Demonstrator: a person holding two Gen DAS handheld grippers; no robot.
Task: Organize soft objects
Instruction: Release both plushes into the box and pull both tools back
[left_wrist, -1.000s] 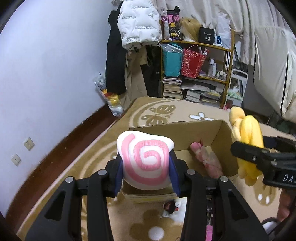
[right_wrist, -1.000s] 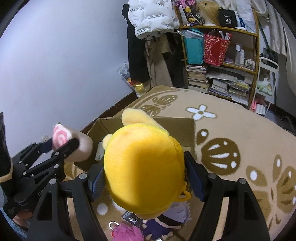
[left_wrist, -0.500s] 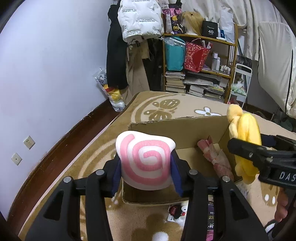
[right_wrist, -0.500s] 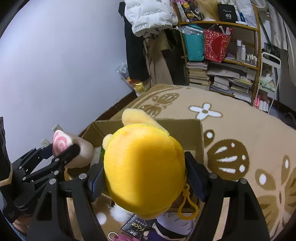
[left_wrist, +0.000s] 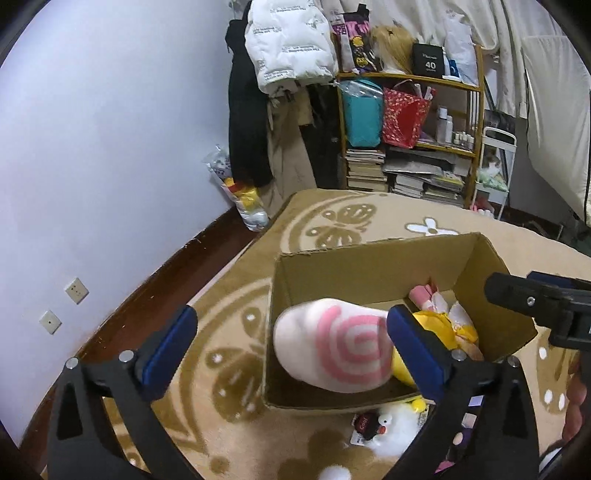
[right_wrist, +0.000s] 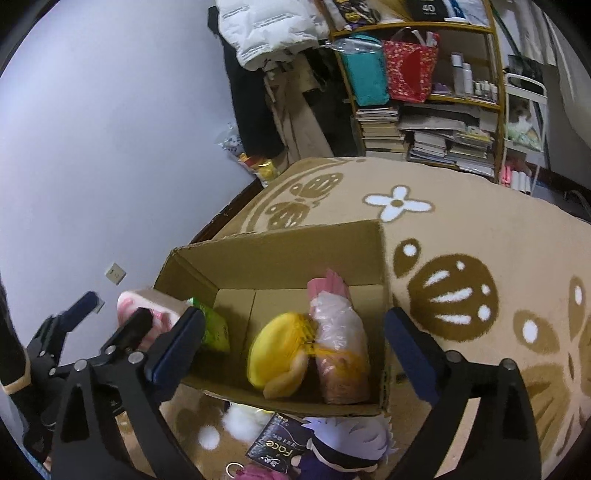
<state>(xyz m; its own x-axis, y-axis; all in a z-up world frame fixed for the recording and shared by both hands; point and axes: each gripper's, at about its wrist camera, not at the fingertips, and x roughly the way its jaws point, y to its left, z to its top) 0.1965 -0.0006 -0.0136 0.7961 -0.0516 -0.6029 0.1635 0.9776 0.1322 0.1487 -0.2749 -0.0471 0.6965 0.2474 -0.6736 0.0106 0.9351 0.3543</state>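
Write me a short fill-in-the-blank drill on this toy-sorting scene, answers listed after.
1. The yellow plush lies inside the cardboard ____.
2. The swirl on the white cushion is coloured ____.
3. The blue-padded fingers of the right tool stand ____, holding nothing.
4. The cardboard box sits on a patterned ____.

Missing words: box; pink; open; rug

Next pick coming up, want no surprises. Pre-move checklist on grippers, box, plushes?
1. Left gripper open: ok.
2. Right gripper open and empty: ok.
3. Yellow plush inside box: ok.
4. Swirl plush settled in box: cannot tell; it is blurred, at the near left corner, close to one left pad.
5. Rug cleared of plushes: not ok; white plush lies outside the near wall.
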